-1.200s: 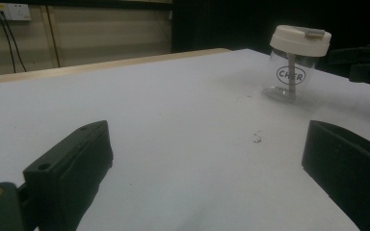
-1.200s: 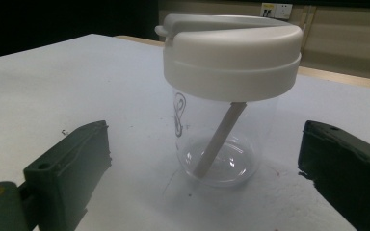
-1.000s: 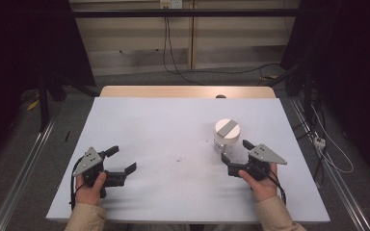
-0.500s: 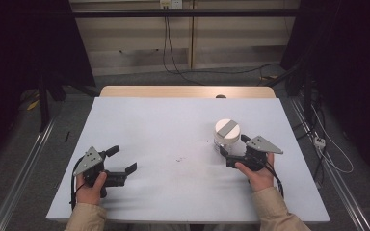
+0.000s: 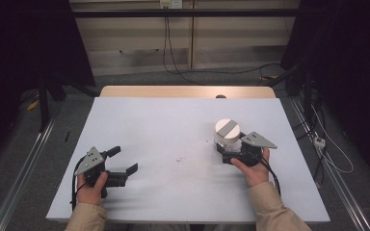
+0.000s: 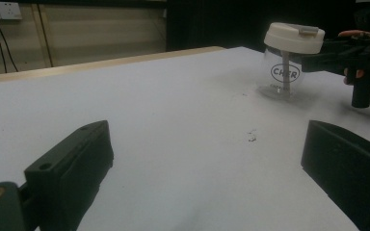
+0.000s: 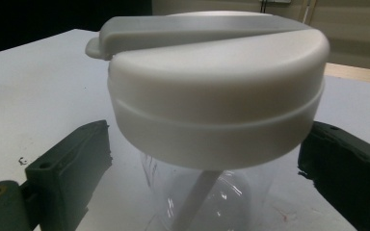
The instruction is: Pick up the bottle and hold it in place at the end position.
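Note:
A clear glass jar (image 5: 227, 131) with a white lid and a grey bar across it stands upright on the right half of the white table (image 5: 164, 120). My right gripper (image 5: 225, 145) is open, with one jaw on each side of the jar just under the lid. In the right gripper view the jar (image 7: 212, 101) sits between the jaws of the right gripper (image 7: 203, 161), with a small gap on both sides. My left gripper (image 5: 124, 160) rests open near the front left with nothing between its jaws. From the left gripper (image 6: 207, 159) I see the jar (image 6: 289, 62) far off.
Small dark marks (image 5: 179, 159) dot the middle of the table. A wooden strip (image 5: 188, 91) runs along the far edge. Metal rails (image 5: 19, 178) and cables (image 5: 335, 159) lie on the floor at both sides.
My right gripper has moved forward and left to the jar, so its jaws now stand around it. The left gripper has stayed in place.

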`<control>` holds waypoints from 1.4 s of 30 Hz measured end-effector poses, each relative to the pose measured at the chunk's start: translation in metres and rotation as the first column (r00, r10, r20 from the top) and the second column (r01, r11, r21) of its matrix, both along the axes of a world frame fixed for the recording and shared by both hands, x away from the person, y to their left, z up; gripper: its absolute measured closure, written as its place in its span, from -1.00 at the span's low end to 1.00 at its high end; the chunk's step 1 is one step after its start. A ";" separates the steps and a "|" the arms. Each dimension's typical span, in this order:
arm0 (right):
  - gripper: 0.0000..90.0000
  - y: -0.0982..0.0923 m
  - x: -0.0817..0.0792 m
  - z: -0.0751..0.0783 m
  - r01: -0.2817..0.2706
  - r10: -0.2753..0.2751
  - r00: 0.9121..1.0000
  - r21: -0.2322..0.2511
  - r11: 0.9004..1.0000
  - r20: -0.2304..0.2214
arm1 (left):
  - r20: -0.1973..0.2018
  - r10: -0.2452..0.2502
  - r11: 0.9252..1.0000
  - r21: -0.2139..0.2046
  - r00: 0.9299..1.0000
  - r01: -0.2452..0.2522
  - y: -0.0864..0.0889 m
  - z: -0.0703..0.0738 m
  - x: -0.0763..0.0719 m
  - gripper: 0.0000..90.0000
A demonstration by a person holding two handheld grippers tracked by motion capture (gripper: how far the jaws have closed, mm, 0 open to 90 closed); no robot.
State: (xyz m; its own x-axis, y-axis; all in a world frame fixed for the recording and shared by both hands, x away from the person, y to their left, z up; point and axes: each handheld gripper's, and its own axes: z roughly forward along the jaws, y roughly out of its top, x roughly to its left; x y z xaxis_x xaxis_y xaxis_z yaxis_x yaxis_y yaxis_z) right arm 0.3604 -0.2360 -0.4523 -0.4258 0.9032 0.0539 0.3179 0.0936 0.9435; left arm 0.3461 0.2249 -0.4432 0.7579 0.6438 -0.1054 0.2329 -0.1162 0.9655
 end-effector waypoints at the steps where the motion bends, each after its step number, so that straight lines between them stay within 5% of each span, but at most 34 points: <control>1: -0.91 0.000 0.001 0.000 0.003 -0.003 1.000 -0.003 1.000 0.000 | -0.002 0.001 1.000 -0.002 1.000 -0.001 0.000 0.000 0.000 -0.92; 26: -0.82 0.014 0.024 -0.009 0.019 -0.020 0.999 -0.026 0.999 -0.031 | -0.003 -0.001 1.000 -0.002 1.000 0.001 0.000 -0.001 0.001 -0.92; 42: -0.59 0.014 0.024 -0.008 0.016 -0.017 1.000 -0.040 0.999 -0.007 | -0.002 -0.002 1.000 -0.001 1.000 0.002 0.000 -0.001 0.001 -0.91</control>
State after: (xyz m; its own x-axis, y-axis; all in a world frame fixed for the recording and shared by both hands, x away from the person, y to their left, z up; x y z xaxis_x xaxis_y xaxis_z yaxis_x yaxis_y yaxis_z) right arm 0.3844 -0.2219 -0.4600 -0.4106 0.9116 0.0206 0.3265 0.1258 0.9368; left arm 0.3473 0.2250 -0.4439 0.7587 0.6424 -0.1076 0.2351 -0.1160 0.9650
